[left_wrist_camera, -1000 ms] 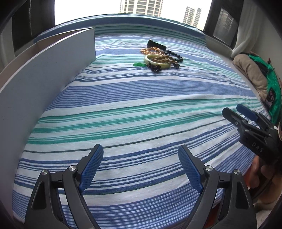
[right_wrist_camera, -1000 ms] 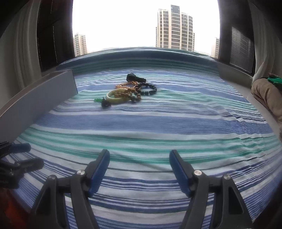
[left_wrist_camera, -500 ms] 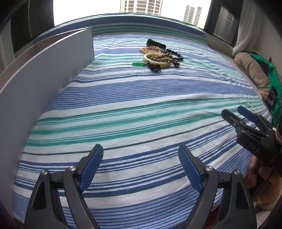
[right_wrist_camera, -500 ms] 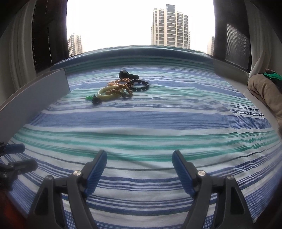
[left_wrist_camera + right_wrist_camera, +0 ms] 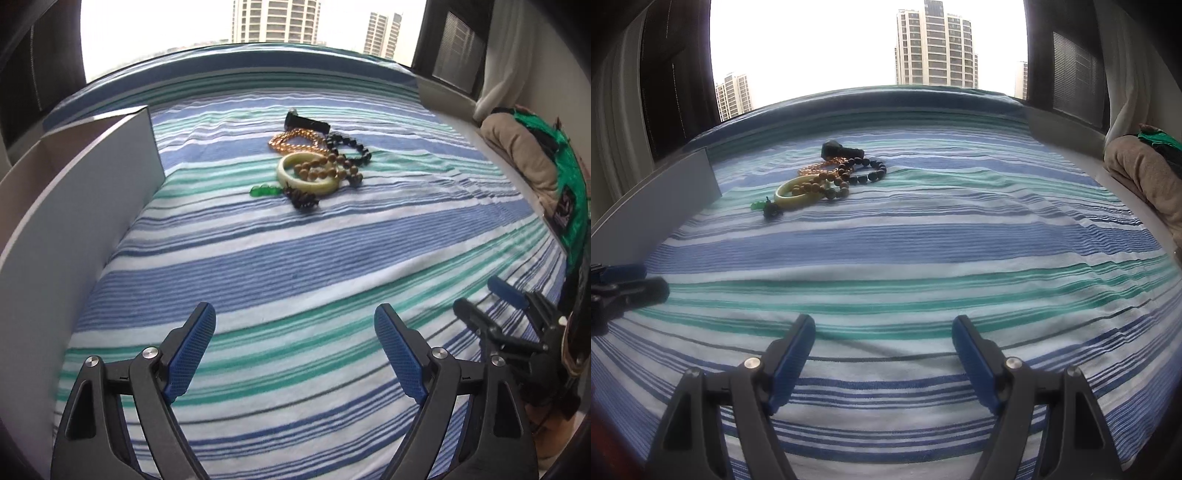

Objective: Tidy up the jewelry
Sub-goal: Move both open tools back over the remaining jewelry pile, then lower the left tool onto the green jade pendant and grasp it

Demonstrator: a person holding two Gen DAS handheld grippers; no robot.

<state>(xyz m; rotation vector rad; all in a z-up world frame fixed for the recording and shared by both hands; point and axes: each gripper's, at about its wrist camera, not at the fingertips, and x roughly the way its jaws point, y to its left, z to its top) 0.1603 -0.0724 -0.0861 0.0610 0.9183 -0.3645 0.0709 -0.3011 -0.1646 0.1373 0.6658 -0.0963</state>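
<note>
A pile of jewelry lies on the striped bedspread (image 5: pixel 295 258): a pale bangle (image 5: pixel 286 173), tan wooden beads (image 5: pixel 317 168), an amber bead strand (image 5: pixel 295 142), a black bead bracelet (image 5: pixel 349 147), small green beads (image 5: pixel 264 191) and a dark cluster (image 5: pixel 303 197). My left gripper (image 5: pixel 295 317) hangs open and empty well short of the pile. My right gripper (image 5: pixel 883 326) is also open and empty, farther back, with the bangle (image 5: pixel 798 197) and black beads (image 5: pixel 871 173) ahead to its left. Each gripper shows at the edge of the other's view.
A white open box with tall walls (image 5: pixel 92 177) stands along the left side of the bed, beside the pile. A black oblong object (image 5: pixel 306 123) lies behind the jewelry. Beige cloth (image 5: pixel 524 155) and a green bag (image 5: pixel 569 184) rest at the right edge. A window is behind the bed.
My left gripper has moved forward toward the jewelry, which now looks nearer and larger. The right gripper's jaws have spread slightly wider, and its view has shifted a little.
</note>
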